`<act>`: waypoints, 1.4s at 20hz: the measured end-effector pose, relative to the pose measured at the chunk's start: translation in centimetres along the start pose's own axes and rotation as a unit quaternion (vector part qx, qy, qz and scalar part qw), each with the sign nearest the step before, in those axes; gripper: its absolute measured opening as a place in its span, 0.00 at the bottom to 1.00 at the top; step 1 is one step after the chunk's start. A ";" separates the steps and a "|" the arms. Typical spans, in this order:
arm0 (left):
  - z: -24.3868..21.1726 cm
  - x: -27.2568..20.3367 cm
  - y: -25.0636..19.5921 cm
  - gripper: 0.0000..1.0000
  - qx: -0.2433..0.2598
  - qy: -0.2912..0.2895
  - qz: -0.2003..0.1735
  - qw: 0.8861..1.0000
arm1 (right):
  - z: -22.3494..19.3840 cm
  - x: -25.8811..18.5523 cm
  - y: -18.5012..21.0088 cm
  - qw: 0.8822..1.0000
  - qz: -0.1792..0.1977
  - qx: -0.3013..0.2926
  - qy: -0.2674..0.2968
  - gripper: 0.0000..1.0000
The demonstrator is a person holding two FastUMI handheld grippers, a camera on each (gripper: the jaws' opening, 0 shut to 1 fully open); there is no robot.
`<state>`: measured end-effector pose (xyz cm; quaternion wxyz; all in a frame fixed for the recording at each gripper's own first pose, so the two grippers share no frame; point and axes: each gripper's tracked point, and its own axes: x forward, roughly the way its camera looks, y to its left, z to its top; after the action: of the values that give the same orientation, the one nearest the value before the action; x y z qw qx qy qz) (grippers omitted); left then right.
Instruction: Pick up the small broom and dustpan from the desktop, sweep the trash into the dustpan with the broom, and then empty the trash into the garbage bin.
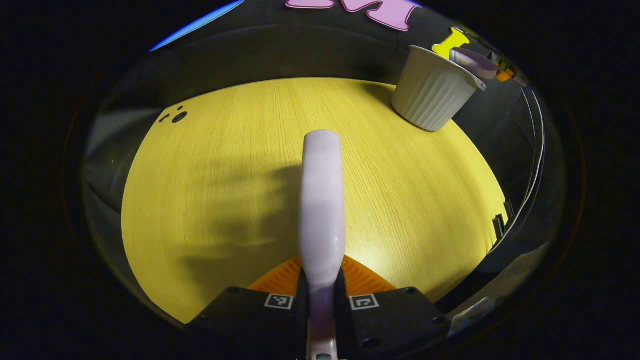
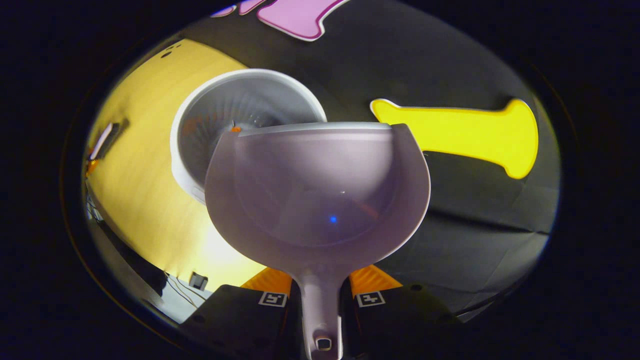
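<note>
In the left gripper view my left gripper [image 1: 322, 280] has its jaws clenched on the broom [image 1: 321, 200], whose pale lilac handle runs straight up the middle of the view, away from the camera, over the yellow wood-grain surface [image 1: 225, 200]. I cannot see the bristles from here. The handle throws a soft shadow to its left on the surface. At the far right edge of the surface stands the bin [image 1: 432, 90], a white ribbed tub, upright. Just over its rim a lilac edge of the dustpan [image 1: 472, 61] shows. Near the far left corner of the surface I see a few small dark spots [image 1: 175, 116]; I cannot tell what they are.

In the right gripper view my right gripper [image 2: 320, 290] is grasping the dustpan [image 2: 320, 195] by its stem, both jaws pressed against it. The pan's lip is tipped forward over the open mouth of the bin [image 2: 240, 107], overlapping the bin's near rim. A small orange scrap [image 2: 235, 129] sits right at the pan's lip, at its left end. The bin stands on the surface [image 2: 140, 175] near its edge, with the dark booth wall behind it.
</note>
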<state>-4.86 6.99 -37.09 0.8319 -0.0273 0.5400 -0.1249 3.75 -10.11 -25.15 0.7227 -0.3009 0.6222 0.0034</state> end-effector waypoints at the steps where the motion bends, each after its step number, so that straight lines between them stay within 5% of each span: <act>1: -0.1 0.0 -0.1 0.27 0.001 0.001 0.003 1.000 | -0.1 -0.8 -0.1 1.000 0.005 0.016 -0.015 0.35; 6: 0.1 -0.6 0.0 0.27 0.004 0.000 0.019 1.000 | -1.8 -5.1 1.3 0.992 0.031 0.055 -0.107 0.35; 13: 0.4 -1.0 -0.8 0.27 0.024 0.001 0.032 0.999 | -5.0 -8.6 11.0 0.973 0.114 0.092 -0.176 0.35; 20: 0.6 -1.2 -1.0 0.27 0.042 0.004 0.041 0.998 | -7.9 -7.4 23.5 0.962 0.195 0.091 -0.166 0.35; 28: 0.6 -1.1 -0.5 0.27 0.043 0.003 0.058 0.997 | -10.4 -0.1 36.5 0.957 0.242 0.109 -0.114 0.38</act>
<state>-4.86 6.76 -35.74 0.8363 0.0399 0.5376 -0.0997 -19.42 15.22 -41.25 0.7948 -0.0587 0.5866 0.1444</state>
